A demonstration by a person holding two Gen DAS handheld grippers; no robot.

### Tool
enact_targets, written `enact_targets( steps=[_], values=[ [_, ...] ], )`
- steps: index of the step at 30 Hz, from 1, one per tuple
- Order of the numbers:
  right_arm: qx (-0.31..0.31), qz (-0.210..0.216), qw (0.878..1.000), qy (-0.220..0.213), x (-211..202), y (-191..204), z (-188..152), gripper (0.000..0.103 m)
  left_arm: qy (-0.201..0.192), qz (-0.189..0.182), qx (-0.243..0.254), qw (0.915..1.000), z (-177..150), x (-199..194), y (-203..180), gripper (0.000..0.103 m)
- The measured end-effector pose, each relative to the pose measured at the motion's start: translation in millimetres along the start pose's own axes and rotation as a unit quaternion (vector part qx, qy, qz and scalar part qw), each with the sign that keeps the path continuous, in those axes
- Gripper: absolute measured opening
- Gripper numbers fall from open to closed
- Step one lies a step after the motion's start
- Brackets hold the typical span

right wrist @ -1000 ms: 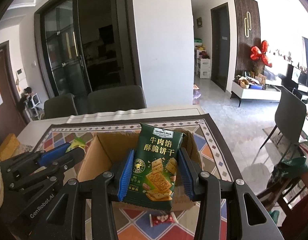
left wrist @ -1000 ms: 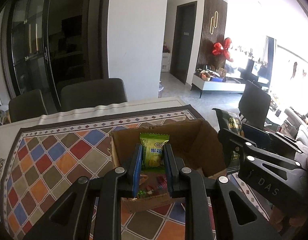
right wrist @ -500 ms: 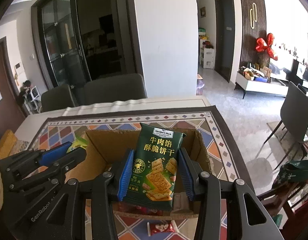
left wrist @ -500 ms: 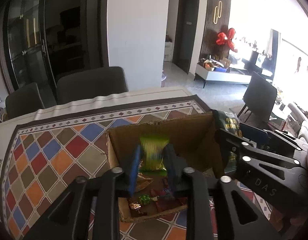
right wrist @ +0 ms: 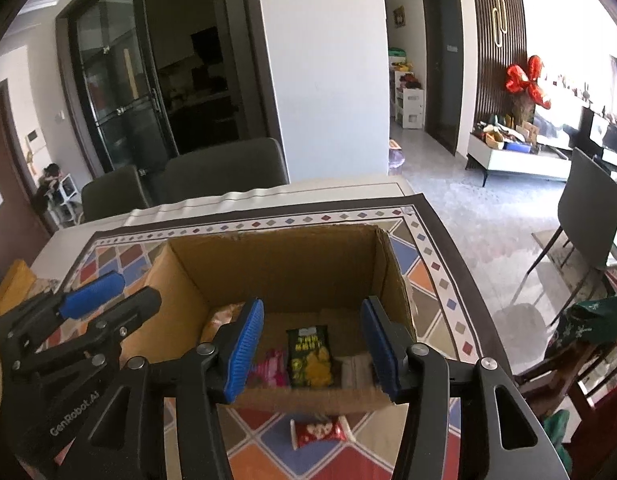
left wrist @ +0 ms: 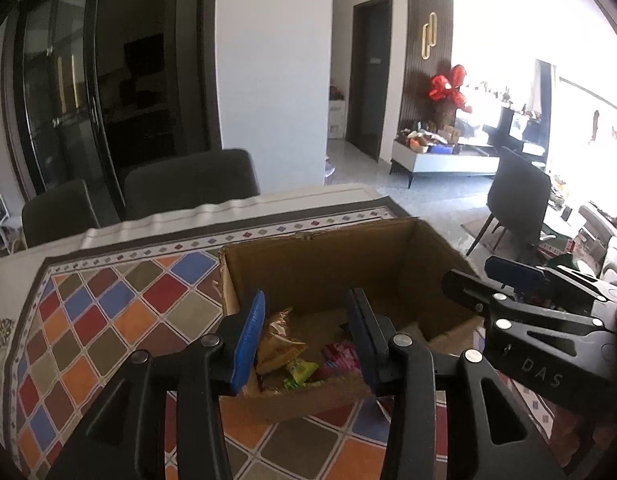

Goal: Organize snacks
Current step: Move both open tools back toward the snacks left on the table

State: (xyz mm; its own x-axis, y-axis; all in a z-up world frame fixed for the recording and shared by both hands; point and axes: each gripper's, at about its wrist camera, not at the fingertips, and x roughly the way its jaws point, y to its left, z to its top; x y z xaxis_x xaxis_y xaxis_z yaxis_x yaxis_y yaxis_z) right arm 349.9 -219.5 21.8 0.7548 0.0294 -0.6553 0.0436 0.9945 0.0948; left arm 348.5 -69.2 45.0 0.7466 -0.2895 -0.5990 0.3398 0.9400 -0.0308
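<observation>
Both grippers, left [left wrist: 306, 336] and right [right wrist: 312, 344], jaws wide, empty, over box [right wrist: 284, 264]: drop position. Green pack [right wrist: 310, 356] inside; red pack [right wrist: 318, 432] on tabletop, unsorted.

The left gripper [left wrist: 306, 334], at the bottom centre of its own view, is a matte black plastic frame with two angular arms, each cut by a triangular opening. Round silver screw heads mark the joints. Its fingers [left wrist: 250, 338] carry ribbed bright blue pads. At the lower left of the other view, the same tool bears white "GenRobot.AI" lettering along its side.

The right gripper [right wrist: 312, 342] is built alike: black linkage arms, silver pivot screws, ribbed blue pads [right wrist: 244, 350] on the inner faces. At the right edge of the left view, its black body shows embossed "DAS" lettering.
</observation>
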Motion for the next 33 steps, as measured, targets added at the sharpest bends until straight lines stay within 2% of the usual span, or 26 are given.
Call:
enact_targets(
  steps=[7, 15, 27, 33],
  values=[
    [-0.003, 0.002, 1.0, -0.013, -43, 0, -29, 0.052, -0.023, -0.015, 0.019, 0.9995, -22, -47, -17, 0.043],
    [0.007, 0.01, 1.0, 0.005, -77, -9, -75, 0.052, -0.014, -0.037, 0.037, 0.9986, -65, -80, -38, 0.043],
    [0.012, 0.017, 0.999, 0.046, -98, -10, -132, 0.052, -0.013, -0.05, 0.059, 0.9969, -118, -111, -57, 0.043],
    [0.017, 0.025, 0.996, 0.086, -94, -8, -161, 0.052, 0.013, -0.076, 0.079, 0.9938, -146, -111, -65, 0.042]
  ],
)
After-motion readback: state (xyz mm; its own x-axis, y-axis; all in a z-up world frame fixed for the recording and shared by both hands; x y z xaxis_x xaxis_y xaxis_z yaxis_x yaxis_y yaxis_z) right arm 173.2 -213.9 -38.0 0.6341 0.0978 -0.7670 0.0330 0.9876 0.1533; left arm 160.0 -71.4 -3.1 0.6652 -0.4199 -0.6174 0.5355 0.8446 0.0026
